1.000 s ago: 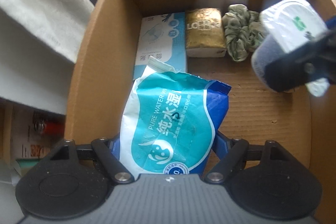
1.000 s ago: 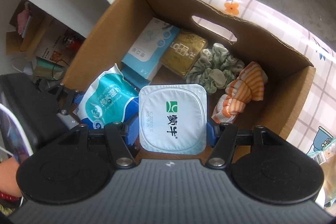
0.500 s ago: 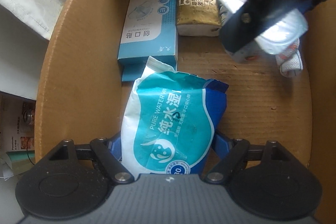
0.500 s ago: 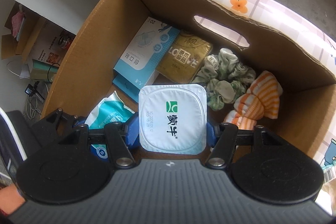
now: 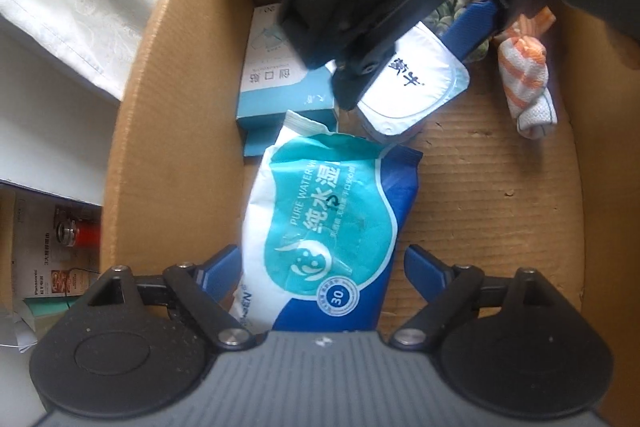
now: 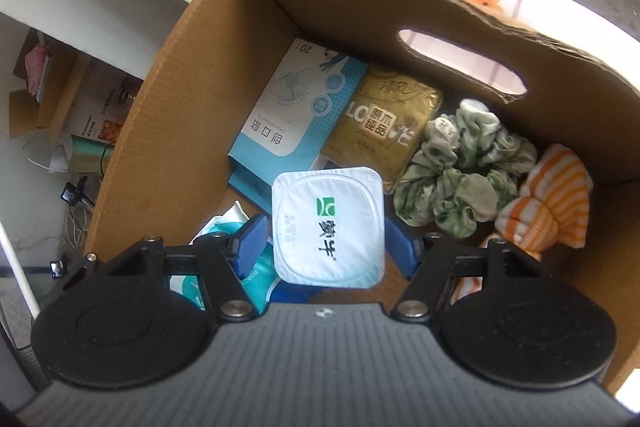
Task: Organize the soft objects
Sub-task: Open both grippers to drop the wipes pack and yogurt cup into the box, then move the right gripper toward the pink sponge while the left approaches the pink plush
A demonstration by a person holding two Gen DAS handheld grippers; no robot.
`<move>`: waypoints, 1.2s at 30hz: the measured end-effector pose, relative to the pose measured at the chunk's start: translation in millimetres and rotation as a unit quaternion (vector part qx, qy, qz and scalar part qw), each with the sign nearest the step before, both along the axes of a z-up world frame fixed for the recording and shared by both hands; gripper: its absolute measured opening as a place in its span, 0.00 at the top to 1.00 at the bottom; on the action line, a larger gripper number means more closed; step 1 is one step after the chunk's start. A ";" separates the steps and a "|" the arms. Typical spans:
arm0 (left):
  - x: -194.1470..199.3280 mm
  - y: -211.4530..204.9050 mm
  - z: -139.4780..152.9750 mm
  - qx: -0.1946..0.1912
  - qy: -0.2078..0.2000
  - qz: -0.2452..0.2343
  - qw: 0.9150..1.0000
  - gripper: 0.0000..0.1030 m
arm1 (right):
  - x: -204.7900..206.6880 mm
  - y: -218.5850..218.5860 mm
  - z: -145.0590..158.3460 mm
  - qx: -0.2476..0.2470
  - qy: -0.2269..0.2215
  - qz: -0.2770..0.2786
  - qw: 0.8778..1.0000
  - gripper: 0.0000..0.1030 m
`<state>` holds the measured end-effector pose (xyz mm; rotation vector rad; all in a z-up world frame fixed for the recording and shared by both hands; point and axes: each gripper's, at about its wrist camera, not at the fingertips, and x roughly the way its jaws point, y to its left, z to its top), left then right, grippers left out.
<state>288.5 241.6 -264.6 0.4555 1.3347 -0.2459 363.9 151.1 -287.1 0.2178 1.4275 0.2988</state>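
Nearest the left hand-held gripper (image 5: 320, 263), the wet-wipes pack (image 5: 328, 227) is lying on the floor of the cardboard box (image 5: 168, 107). The jaws have just been opening and are standing clear of the pack on the right side, so it is released, probably set there to fill the near left part of the box.

Just beyond, the right hand-held gripper (image 6: 326, 247) is carrying a sealed yogurt cup (image 6: 327, 227) lid-up. Its jaws have just been opening slightly, and whether the pads are pressing or letting go is hard to tell. The cup is hanging low over the bare middle.

Farther back, a blue plaster box (image 6: 296, 119), a gold tissue pack (image 6: 384, 127), a green scrunchie (image 6: 460, 179) and an orange striped cloth (image 6: 548, 203) are lining the far wall, keeping the middle free.
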 end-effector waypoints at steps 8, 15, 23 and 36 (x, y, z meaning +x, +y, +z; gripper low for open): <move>-8.8 7.4 36.2 -0.002 -0.013 0.000 1.000 0.28 | -35.3 -31.9 32.7 0.063 0.049 -0.067 0.995 0.46; -22.1 11.4 42.5 -0.018 0.016 -0.012 1.000 0.38 | -47.7 -14.9 -23.6 0.132 0.139 -0.104 0.976 0.69; -28.5 11.4 21.6 0.024 0.025 -0.031 0.999 0.41 | -37.3 21.4 -37.6 0.153 0.129 -0.086 0.976 0.75; -32.9 10.0 46.7 0.004 0.007 -0.005 1.000 0.22 | -57.0 -9.6 21.9 0.128 0.060 -0.078 0.987 0.67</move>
